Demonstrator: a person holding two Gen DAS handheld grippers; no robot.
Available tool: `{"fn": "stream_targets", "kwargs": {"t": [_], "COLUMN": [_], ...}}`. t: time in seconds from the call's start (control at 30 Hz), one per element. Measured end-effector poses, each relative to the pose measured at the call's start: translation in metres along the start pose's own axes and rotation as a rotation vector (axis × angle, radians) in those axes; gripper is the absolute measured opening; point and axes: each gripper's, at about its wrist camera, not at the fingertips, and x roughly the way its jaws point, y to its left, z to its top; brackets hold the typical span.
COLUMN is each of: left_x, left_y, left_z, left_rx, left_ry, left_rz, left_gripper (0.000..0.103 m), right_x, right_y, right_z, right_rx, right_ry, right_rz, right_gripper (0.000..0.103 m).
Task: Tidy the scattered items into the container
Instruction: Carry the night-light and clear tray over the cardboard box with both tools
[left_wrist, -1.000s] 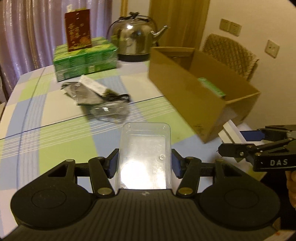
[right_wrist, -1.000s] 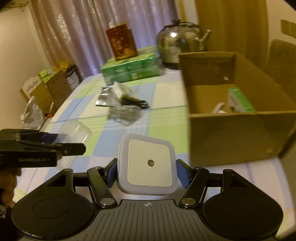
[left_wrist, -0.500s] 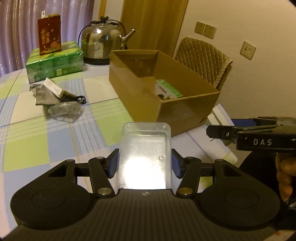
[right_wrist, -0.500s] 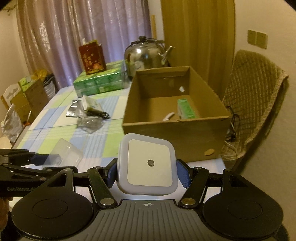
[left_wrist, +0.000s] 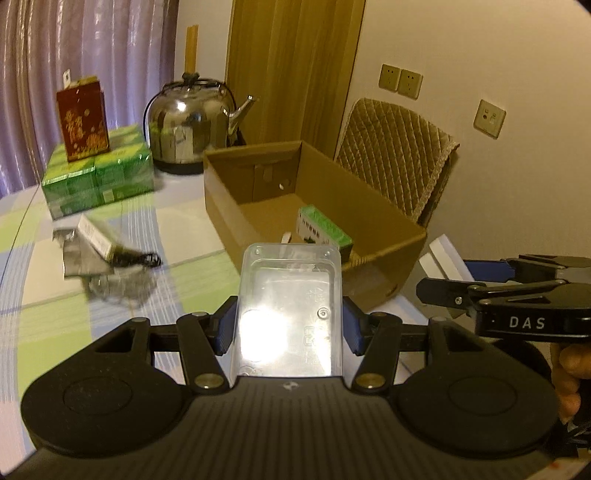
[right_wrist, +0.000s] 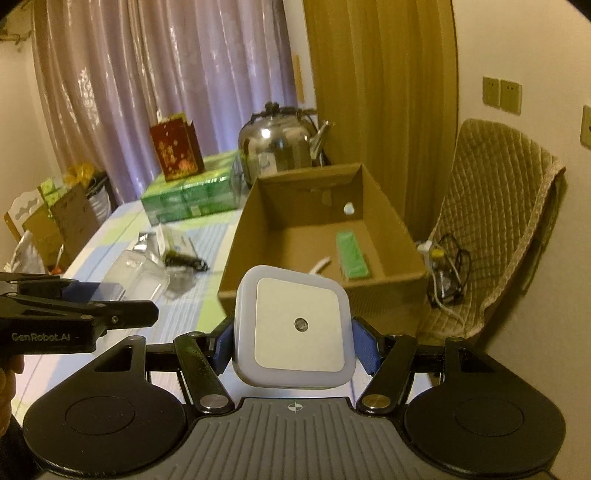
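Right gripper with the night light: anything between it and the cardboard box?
Nothing: right wrist view shows only bare tablecloth between the right gripper and the cardboard box.

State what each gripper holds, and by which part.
Left gripper: clear plastic tray, gripped by its long sides. Right gripper: white square night light, by opposite side edges.

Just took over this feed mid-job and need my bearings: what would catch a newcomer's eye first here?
Each tool carries something: the left tool grips a clear plastic tray, and the right tool grips a white square night light. Just ahead of both sits the open cardboard box on the checked tablecloth, with a green packet already lying inside. To its left lie loose wrappers and a black cable; behind it stands a shiny steel kettle.
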Motion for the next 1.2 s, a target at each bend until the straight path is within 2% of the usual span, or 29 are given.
{"fn": "stream_targets", "kwargs": {"t": [0.3, 0.63, 0.93, 1.1, 1.2], "left_x": [0.042, 0.129, 0.197, 0.224, 0.238], "left_y": [-0.006, -0.004, -0.002, -0.010, -0.013], "left_z": [0.053, 0.098, 0.110, 0.106, 0.105], "left_rx": [0.066, 0.168, 0.322, 0.463, 0.518], "left_ry": [-0.002, 0.055, 0.120, 0.147, 0.169], "left_rz": [0.002, -0.027, -0.022, 0.026, 0.022], "left_gripper": [0.052, 0.052, 0.052, 0.052, 0.052], "right_x": [0.034, 0.126, 0.209, 0.258, 0.281], "right_y": [-0.031, -0.064, -0.082, -0.088, -0.087], "right_z": [0.057, 0.118, 0.158, 0.175, 0.179], "right_rx": [-0.017, -0.026, -0.074, -0.100, -0.122], "right_ry": [-0.031, 0.029, 0.081, 0.163, 0.205], "right_rz": [0.012, 0.029, 0.042, 0.081, 0.086], "right_gripper": [0.062, 0.062, 0.062, 0.062, 0.062]}}
